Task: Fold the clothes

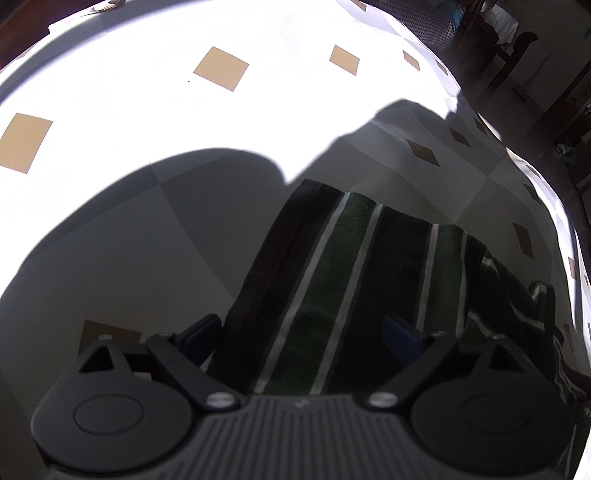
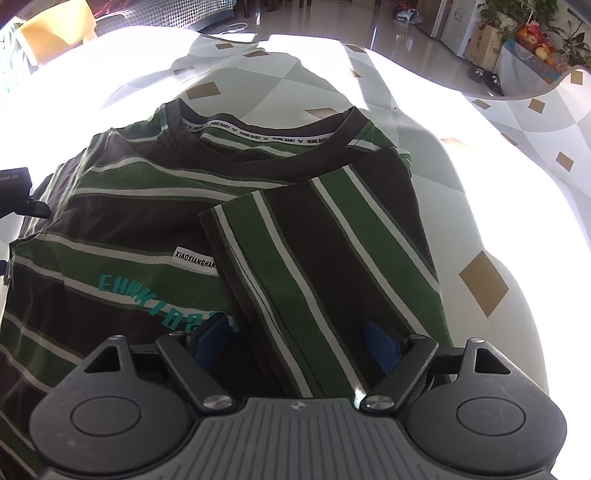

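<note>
A black, green and white striped T-shirt (image 2: 140, 206) lies front up on the table, collar (image 2: 266, 140) pointing away. Its right side is folded over the chest, forming a striped panel (image 2: 325, 251). My right gripper (image 2: 297, 341) stands open just above this panel's near end, blue pads (image 2: 380, 347) on either side and not pressing. In the left wrist view a striped edge of the shirt (image 1: 332, 273) runs between the fingers of my left gripper (image 1: 303, 332), which is open; the left pad (image 1: 201, 332) is over bare cloth-covered table. Part of the left gripper's body (image 2: 14, 195) shows at the shirt's left edge.
The table wears a white and grey tablecloth with tan squares (image 2: 484, 280), half in harsh sunlight (image 1: 147, 92). A chair (image 2: 55, 26) stands beyond the far left corner. Plants, boxes and fruit (image 2: 532, 37) sit across a shiny floor; dark furniture (image 1: 517, 48) is off the table's right.
</note>
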